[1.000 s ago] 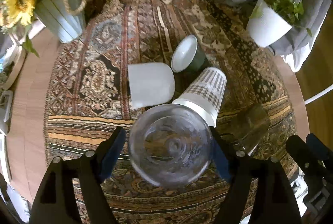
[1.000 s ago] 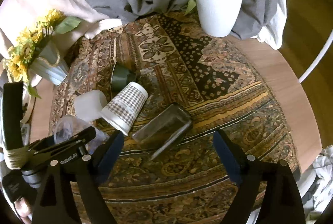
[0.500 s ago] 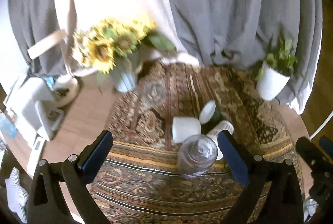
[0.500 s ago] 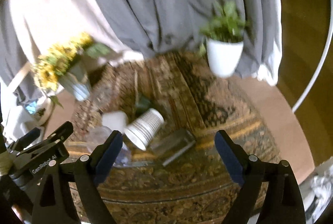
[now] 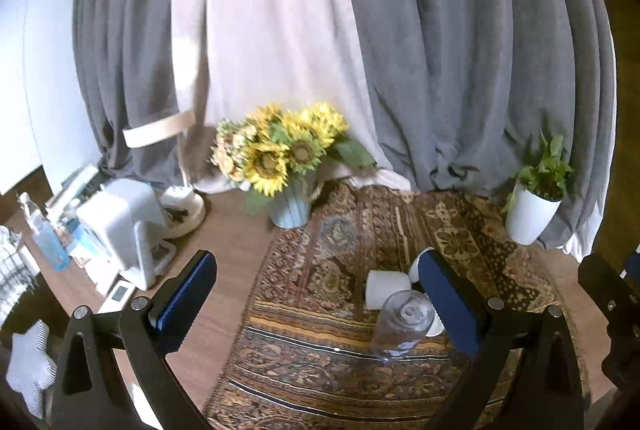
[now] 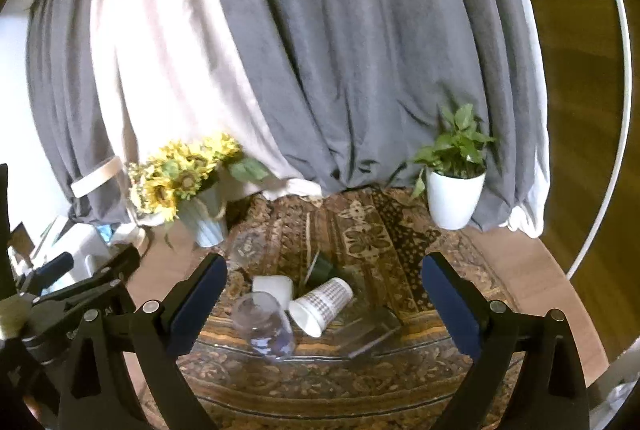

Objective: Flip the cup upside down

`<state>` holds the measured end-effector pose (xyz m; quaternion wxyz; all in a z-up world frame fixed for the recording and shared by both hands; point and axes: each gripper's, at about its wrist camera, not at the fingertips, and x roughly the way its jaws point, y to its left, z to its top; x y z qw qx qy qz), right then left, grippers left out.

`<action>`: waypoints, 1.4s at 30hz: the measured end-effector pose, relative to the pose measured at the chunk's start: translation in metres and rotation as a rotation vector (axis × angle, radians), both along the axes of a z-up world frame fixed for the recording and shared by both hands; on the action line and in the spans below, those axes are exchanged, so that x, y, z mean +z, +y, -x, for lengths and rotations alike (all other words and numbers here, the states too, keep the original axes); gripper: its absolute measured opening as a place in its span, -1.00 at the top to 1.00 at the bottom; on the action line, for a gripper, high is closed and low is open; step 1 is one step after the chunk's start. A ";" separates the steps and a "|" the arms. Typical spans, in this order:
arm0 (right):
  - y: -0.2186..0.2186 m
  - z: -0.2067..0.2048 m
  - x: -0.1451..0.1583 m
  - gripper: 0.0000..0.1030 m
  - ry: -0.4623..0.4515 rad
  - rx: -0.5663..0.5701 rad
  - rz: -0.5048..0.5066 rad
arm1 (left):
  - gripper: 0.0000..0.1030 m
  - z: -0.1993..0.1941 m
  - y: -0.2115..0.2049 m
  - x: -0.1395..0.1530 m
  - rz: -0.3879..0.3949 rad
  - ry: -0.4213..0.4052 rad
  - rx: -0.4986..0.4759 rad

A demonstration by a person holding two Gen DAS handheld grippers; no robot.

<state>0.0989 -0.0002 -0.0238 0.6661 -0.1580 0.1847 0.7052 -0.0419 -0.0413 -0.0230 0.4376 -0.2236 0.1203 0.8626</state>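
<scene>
A clear plastic cup (image 5: 402, 326) stands upside down on the patterned cloth (image 5: 328, 362); it also shows in the right wrist view (image 6: 265, 328). Beside it lie a white cup (image 5: 386, 288) (image 6: 273, 288), a checked paper cup (image 6: 322, 304), a dark green cup (image 6: 322, 270) and a clear glass (image 6: 370, 330), all on their sides. My left gripper (image 5: 318, 300) is open and empty, raised well back from the cups. My right gripper (image 6: 324, 304) is open and empty, also raised and back.
A sunflower vase (image 5: 290, 208) stands at the cloth's back left and a white potted plant (image 5: 530, 216) at the back right. Another clear glass (image 6: 247, 248) stands behind the cups. A white appliance (image 5: 120, 226), lamp and bottles crowd the table's left side. Grey curtains hang behind.
My left gripper has opened, let go of the clear cup, and pulled up and back; the cup stays upside down on the cloth. My right gripper has also lifted back.
</scene>
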 end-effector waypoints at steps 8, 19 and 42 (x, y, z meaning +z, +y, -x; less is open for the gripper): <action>-0.018 0.011 0.000 -0.93 -0.019 0.032 -0.032 | -1.00 -0.001 -0.021 0.002 -0.023 0.021 0.006; -0.031 0.022 0.006 -0.95 -0.040 0.021 -0.079 | -1.00 0.000 -0.029 0.007 -0.039 0.051 0.000; -0.034 0.026 0.011 -0.96 -0.053 -0.007 -0.113 | -1.00 0.000 -0.028 0.015 -0.056 0.056 -0.017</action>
